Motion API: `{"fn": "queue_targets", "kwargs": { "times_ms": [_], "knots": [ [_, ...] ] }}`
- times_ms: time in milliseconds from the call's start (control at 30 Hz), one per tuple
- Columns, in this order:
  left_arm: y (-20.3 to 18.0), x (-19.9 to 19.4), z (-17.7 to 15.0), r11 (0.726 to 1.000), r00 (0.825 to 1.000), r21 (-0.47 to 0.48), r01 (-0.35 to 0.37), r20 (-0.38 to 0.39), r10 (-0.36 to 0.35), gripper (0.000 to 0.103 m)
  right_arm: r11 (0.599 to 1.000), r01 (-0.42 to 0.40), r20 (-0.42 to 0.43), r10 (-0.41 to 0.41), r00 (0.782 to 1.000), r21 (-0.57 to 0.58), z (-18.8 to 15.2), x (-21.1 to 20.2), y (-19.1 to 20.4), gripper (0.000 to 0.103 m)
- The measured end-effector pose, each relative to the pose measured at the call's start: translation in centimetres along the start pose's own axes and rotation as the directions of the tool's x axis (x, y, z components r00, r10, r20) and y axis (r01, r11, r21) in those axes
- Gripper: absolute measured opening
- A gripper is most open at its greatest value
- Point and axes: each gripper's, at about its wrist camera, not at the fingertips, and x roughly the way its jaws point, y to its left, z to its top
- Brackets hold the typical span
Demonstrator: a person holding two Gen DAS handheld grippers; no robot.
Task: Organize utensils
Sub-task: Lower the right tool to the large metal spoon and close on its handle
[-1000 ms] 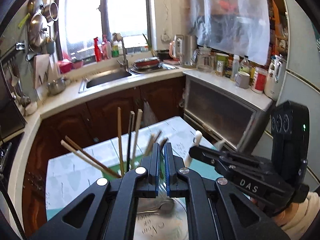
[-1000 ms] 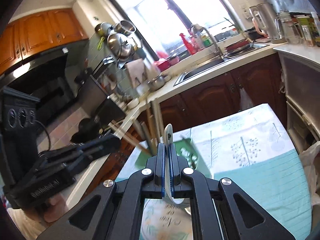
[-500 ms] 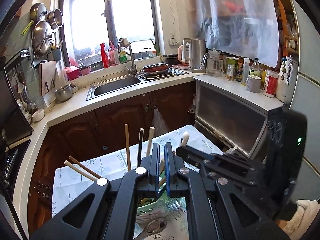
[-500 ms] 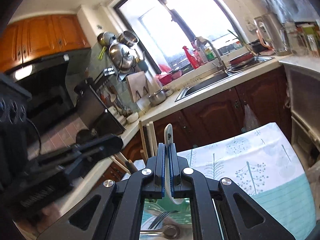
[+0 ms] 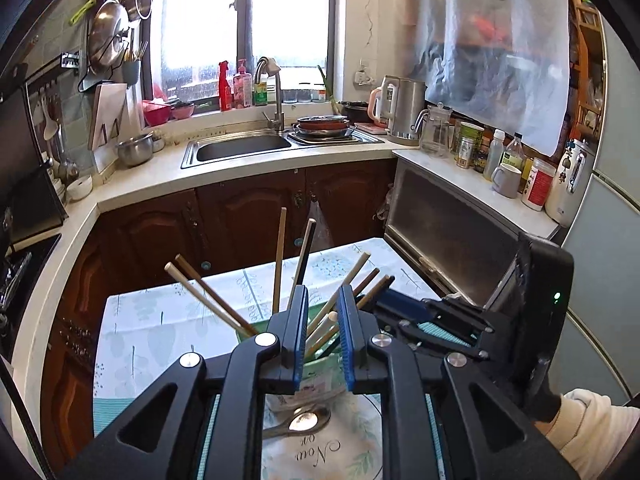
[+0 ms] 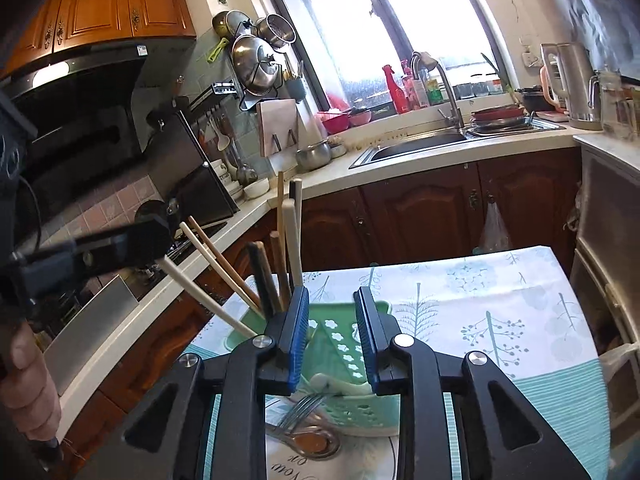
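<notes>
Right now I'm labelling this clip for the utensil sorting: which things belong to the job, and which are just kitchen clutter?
Job:
- green holder
- chopsticks
- fork
- spoon
- left gripper, right gripper, both open

Clutter:
- kettle
- sink
- hanging pans
- grey mug

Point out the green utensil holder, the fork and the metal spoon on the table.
green utensil holder (image 6: 340, 344): right wrist view, on its perforated wall between the jaws.
fork (image 6: 304, 408): right wrist view, on the tines.
metal spoon (image 5: 304, 422): left wrist view, on the shiny bowl.
</notes>
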Motion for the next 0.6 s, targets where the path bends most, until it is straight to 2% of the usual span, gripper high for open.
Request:
{"fn": "queue_targets", "kwargs": {
  "times_ms": [233,367,500,600],
  "knots": [
    [1.5,-1.8,-1.9,0.996,0.998,-0.072,0.051,-0.038,-0.054,0.013,1.000,0.002,-0.061,-0.003,0.998,-0.021,-2.5,-3.4,0.8,0.024],
    [2.6,-2.8,-3.3,0.990,0.996,-0.118,0.076,-0.041,-0.081,0.013,0.999,-0.013,-0.118,0.017,0.993,0.036,-5.5,-4.9,0.9,0.024],
    [3.4,-3.2,-5.4,0.989,0.998,-0.138,0.052,-0.041,-0.058,0.015,0.989,-0.036,-0.190,0.063,0.980,0.140,-9.1,-4.5,0.6,0.024],
    [4.0,-2.6,-7.3,0.989,0.999,-0.149,0.001,-0.052,-0.009,0.016,0.973,-0.032,-0.242,0.088,0.966,0.227,-11.3,-2.8,0.0,0.024]
  ]
}}
